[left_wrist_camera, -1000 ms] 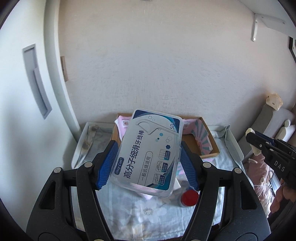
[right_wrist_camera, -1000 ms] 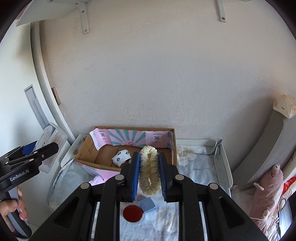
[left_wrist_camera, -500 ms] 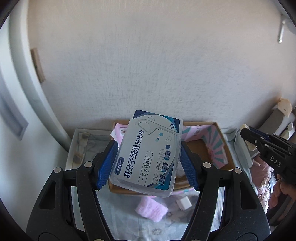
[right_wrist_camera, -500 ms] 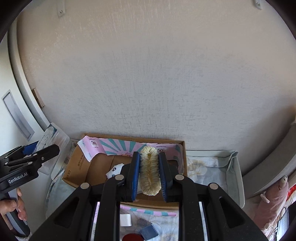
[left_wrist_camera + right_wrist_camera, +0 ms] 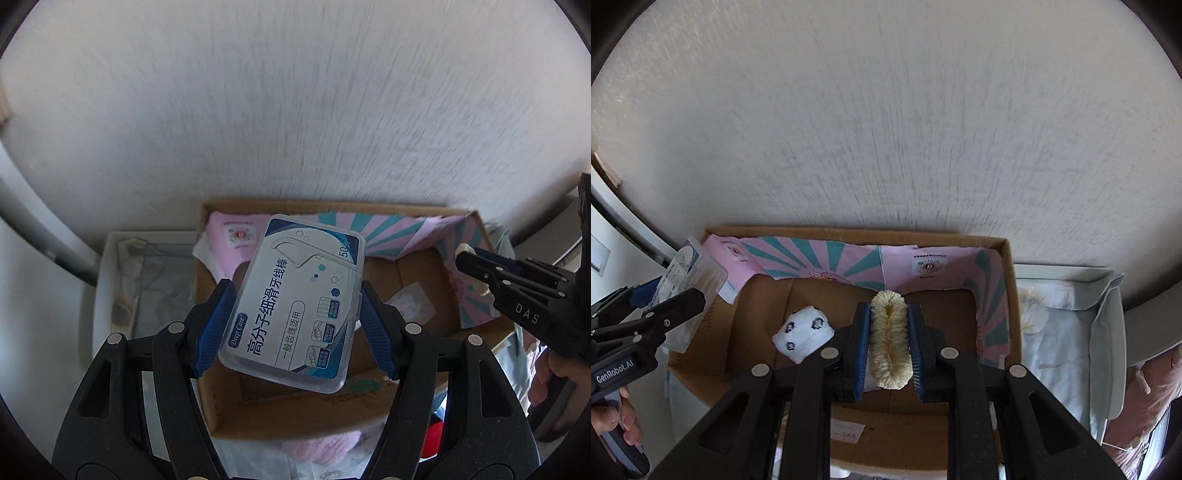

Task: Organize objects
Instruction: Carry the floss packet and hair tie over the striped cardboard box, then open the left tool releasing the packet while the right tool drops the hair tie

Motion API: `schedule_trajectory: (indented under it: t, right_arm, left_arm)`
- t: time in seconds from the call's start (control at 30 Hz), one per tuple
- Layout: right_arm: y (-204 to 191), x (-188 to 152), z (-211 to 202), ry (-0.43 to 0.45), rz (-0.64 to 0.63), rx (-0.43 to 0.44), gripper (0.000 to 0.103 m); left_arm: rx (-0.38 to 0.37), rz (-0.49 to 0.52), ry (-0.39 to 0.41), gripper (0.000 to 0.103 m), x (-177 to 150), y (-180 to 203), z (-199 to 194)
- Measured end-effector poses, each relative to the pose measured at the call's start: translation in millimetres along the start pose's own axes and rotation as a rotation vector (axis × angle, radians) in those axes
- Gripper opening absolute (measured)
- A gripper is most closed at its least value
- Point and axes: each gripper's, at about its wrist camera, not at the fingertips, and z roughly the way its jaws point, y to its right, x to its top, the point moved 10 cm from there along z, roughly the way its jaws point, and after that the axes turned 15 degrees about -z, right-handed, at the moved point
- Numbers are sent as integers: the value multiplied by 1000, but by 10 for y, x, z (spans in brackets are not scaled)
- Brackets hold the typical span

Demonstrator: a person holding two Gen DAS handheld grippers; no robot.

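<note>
Clear plastic catches the light in the left wrist view: the floss pick box [image 5: 295, 310] sits clamped between the blue pads of the left gripper [image 5: 295, 317], which press on its two long sides, so its long axis runs away from the camera and leans a little to the right. Directly beyond and below it lies the cardboard box [image 5: 258, 410], open-topped and lined with pink and teal striped paper [image 5: 402, 236]. The near cardboard wall sits under the held box, and the brown floor beyond it looks bare apart from a small white packet [image 5: 412, 306], so I judge there is room to lower the load straight ahead. At the right edge the right gripper [image 5: 476, 264] reaches over the same carton from that side, close enough that the two tools could crowd each other. A pale tray [image 5: 107, 266] sits just left of the carton

From the right wrist view, the right gripper [image 5: 888, 339] is squeezed tight on a cream fluffy hair scrunchie [image 5: 888, 339], pinched into a long narrow loop lying along the fingers. It hangs over the middle of the carton floor, with a white spotted sock ball [image 5: 803, 334] just to its left and open cardboard to the right. The left gripper, floss box in its jaws, hovers at the carton's left wall. Bedding [image 5: 1056, 332] lies outside the right wall
</note>
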Motion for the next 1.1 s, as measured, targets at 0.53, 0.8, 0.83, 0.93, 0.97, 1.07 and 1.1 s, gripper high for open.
schedule_trajectory:
  t: [0.53, 0.8, 0.83, 0.93, 0.97, 1.07, 1.1]
  right_arm:
    - [21, -60, 431, -94, 17, 71, 19]
    - [-1, -59, 516, -153, 23, 96, 38]
    - [-1, -56, 519, -154, 27, 99, 61]
    - [-3, -37, 498, -139, 36, 99, 91]
    - [10, -30, 481, -136, 37, 100, 95]
    - [12, 28, 462, -111, 32, 99, 103]
    - [13, 31, 454, -108, 27, 95, 103]
  left_arm:
    - [47, 39, -97, 64, -46, 6, 478]
    - [30, 29, -132, 103, -50, 72, 488]
    - [11, 29, -150, 103, -69, 110, 493]
    - [13, 45, -158, 103, -87, 109, 494]
    - [18, 55, -156, 103, -94, 122, 496]
    - [20, 65, -160, 103, -105, 145, 501]
    - [18, 66, -157, 103, -105, 155, 492]
